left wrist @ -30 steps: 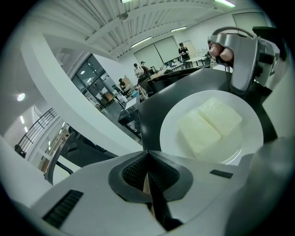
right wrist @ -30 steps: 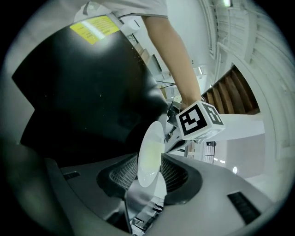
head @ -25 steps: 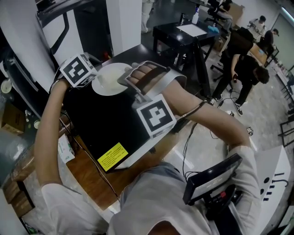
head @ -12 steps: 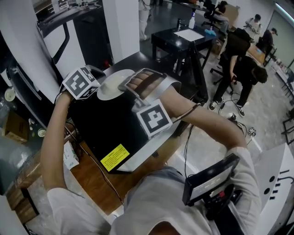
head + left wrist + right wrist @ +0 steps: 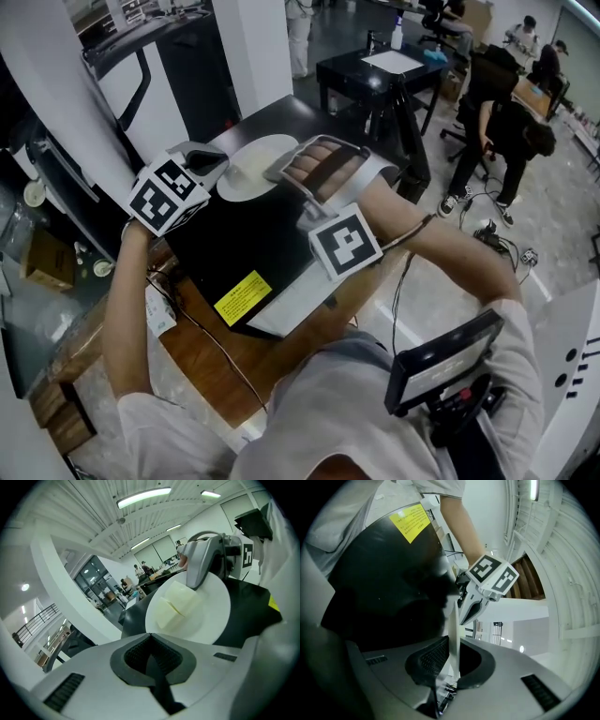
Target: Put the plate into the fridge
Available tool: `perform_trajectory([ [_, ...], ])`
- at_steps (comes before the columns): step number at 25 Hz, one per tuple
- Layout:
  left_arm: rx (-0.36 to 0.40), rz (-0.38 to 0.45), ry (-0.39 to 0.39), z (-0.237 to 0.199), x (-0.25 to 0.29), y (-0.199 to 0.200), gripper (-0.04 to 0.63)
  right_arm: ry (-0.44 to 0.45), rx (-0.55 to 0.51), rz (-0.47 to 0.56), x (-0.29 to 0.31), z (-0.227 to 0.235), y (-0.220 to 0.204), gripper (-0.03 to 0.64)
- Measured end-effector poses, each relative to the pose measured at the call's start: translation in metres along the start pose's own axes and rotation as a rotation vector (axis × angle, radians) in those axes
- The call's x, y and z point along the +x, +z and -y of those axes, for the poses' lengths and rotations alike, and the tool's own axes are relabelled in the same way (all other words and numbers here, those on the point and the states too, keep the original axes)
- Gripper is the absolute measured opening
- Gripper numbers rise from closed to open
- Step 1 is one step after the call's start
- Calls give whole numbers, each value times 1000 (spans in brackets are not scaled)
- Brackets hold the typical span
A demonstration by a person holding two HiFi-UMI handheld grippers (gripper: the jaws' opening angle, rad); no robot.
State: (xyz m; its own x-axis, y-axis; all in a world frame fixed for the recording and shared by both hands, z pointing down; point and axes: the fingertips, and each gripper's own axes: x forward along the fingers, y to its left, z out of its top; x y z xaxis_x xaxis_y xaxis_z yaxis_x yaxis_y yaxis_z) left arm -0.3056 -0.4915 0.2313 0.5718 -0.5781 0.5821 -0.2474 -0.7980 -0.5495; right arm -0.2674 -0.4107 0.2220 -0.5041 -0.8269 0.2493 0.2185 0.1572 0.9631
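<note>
A white plate (image 5: 255,167) lies on the black top of a box-shaped unit (image 5: 234,248) that carries a yellow label (image 5: 243,297). Pale food pieces (image 5: 176,604) sit on the plate (image 5: 206,616). My right gripper (image 5: 281,173) is shut on the plate's near rim. In the right gripper view the plate (image 5: 453,630) shows edge-on between the pads. My left gripper (image 5: 202,159) is to the left of the plate, a little apart from it. In the left gripper view its jaws (image 5: 150,653) are shut with nothing between them.
A white pillar (image 5: 253,47) and a dark doorway stand behind the black unit. A black table (image 5: 375,70) with papers is at the back right, with people (image 5: 506,122) working beyond it. A brown wooden surface (image 5: 202,375) lies under the unit's near corner.
My left gripper has drawn back to the left, away from the plate. The right gripper stays at the plate's rim. The whole view has shifted slightly.
</note>
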Motion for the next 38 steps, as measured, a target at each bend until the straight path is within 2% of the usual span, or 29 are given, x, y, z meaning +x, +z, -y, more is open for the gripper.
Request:
perform_trajectory([
  [4,32,149,85,27,-37,18,18,-29,14,10,-18,-1,4,43],
  [7,50,241,138,69,-72,37,18,-73,6,23,-43,-8,11,41],
  [11,147,280,203,156,-119,82,18,-127,-1,74,-114,-37,32,41],
  [14,150,274,224,173,-130,103,18,-159,-13,95,-132,-37,21,41],
  [17,98,256,210,169,-125,106,18,-167,-4,124,-121,-29,-4,41],
  [20,-22,267,212,163,-119,106,18,-170,21,157,-113,-18,-32,41],
  [22,-97,282,227,156,-117,109,18,-176,24,164,-110,-11,-46,41],
  [25,-164,329,241,154,-116,121,18,-171,51,192,-116,-7,-59,41],
  [28,-227,367,273,190,-122,140,18,-195,84,233,-163,-27,-62,41],
  [33,-302,425,411,288,-118,178,18,-226,62,326,-268,-105,-65,41],
  [36,-288,372,497,317,-100,170,18,-212,82,394,-286,-141,-61,41],
  [38,-316,314,519,334,-86,155,18,-174,105,413,-284,-166,-55,41],
])
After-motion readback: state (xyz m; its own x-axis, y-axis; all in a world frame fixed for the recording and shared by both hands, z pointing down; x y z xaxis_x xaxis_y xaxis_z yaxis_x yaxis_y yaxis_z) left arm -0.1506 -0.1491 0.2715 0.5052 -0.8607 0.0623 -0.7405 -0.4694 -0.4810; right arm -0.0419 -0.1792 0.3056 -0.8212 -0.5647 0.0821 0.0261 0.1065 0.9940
